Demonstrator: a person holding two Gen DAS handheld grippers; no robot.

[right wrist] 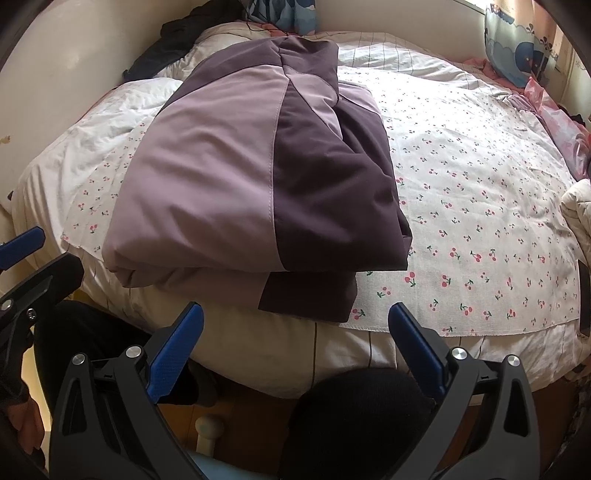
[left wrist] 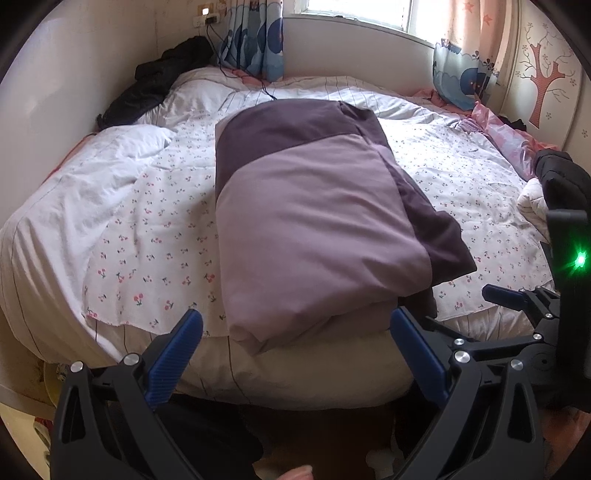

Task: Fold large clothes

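The jacket [left wrist: 317,221], lilac with dark purple panels, lies folded into a thick bundle on the bed [left wrist: 122,229], its near end at the bed's front edge and slightly overhanging the cherry-print sheet [left wrist: 155,266]. Its long axis runs from the front edge away toward the window [left wrist: 362,14], tilted a little to the left in the right wrist view. A dark purple part sticks out on the right side of the bundle, and another dark flap shows under the near corner [right wrist: 310,299].

To the right of the jacket the sheet is flat and bare over a broad stretch, out to the pink bedding [left wrist: 498,129] at the far right edge. To the left there is a narrower strip of sheet, then a rumpled white quilt [left wrist: 110,158]. A black garment [left wrist: 155,85] lies at the far left corner against the wall, well apart from the jacket.

The left tongs [left wrist: 295,336] hang just before the near end of the jacket, spread wide and holding nothing. The right tongs [right wrist: 295,328] are also spread wide and empty, in front of the bed edge, below the jacket's near right corner; they also show at the right border of the left wrist view.
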